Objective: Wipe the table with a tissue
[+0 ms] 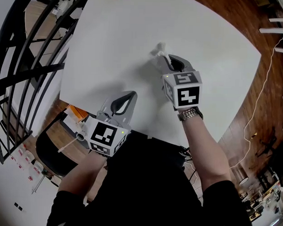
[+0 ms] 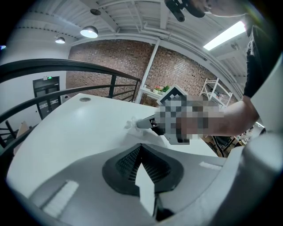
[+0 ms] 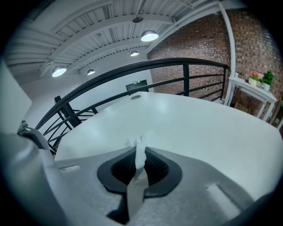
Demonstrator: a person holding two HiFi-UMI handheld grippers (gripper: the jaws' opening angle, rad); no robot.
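Right gripper clamped on the tissue, out over the white table!
My right jaws are pinched tight on it, and a crumpled white tuft pokes out past the tips, low against the tabletop around the middle. My left gripper hangs closer to me, over the table's near edge, with its jaws together and nothing between them. It's apart from the right one and points the same way.
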